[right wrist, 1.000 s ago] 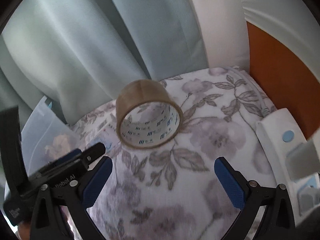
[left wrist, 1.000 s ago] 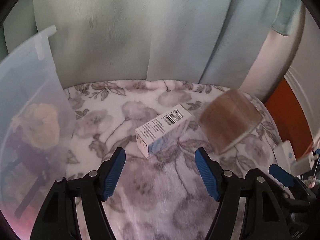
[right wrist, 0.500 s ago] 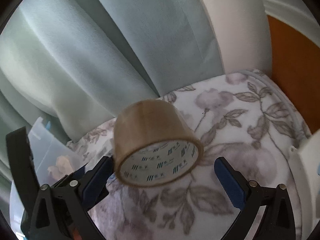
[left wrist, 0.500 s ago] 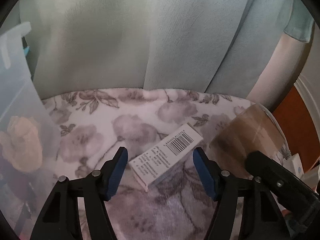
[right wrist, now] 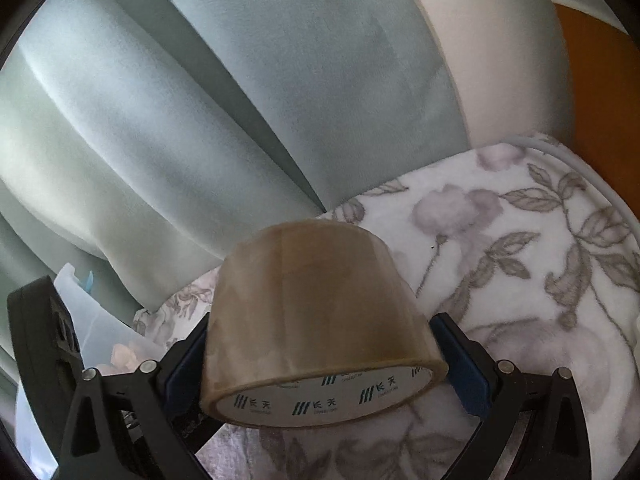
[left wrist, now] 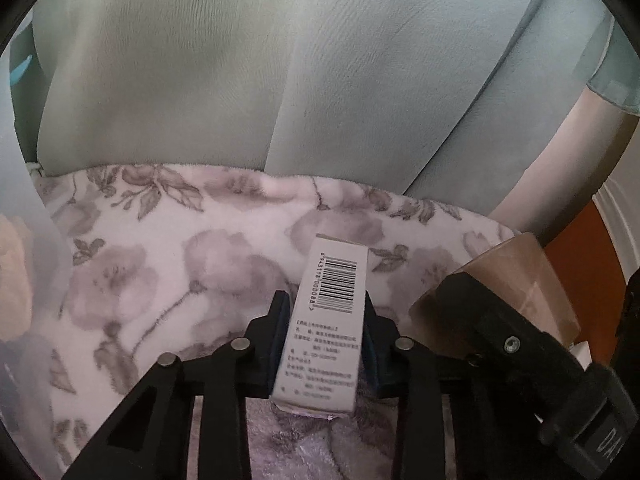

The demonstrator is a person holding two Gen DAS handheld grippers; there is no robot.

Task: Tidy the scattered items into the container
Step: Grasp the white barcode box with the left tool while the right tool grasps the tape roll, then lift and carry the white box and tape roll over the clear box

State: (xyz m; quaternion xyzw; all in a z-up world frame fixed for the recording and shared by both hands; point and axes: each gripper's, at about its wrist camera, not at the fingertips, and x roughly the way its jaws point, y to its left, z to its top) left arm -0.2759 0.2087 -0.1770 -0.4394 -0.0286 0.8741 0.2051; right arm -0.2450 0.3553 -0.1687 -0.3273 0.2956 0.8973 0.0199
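My left gripper (left wrist: 324,332) is shut on a small white box with a barcode (left wrist: 328,312), which lies lengthwise between the blue pads on the floral cloth. My right gripper (right wrist: 320,360) is shut on a roll of brown packing tape (right wrist: 312,304) that fills the space between its pads. The tape roll also shows at the right of the left wrist view (left wrist: 516,280), behind the right gripper's black body. The translucent plastic container (left wrist: 24,264) stands at the far left, and its wall shows in the right wrist view (right wrist: 100,328).
A floral fleece cloth (left wrist: 180,248) covers the surface. Pale green curtains (left wrist: 280,60) hang right behind it. An orange panel (right wrist: 600,100) is at the right. Something yellowish (left wrist: 12,272) lies inside the container.
Both grippers moved forward and closed. The left one closed on the white box, which turned lengthwise. The right one closed on the tape roll.
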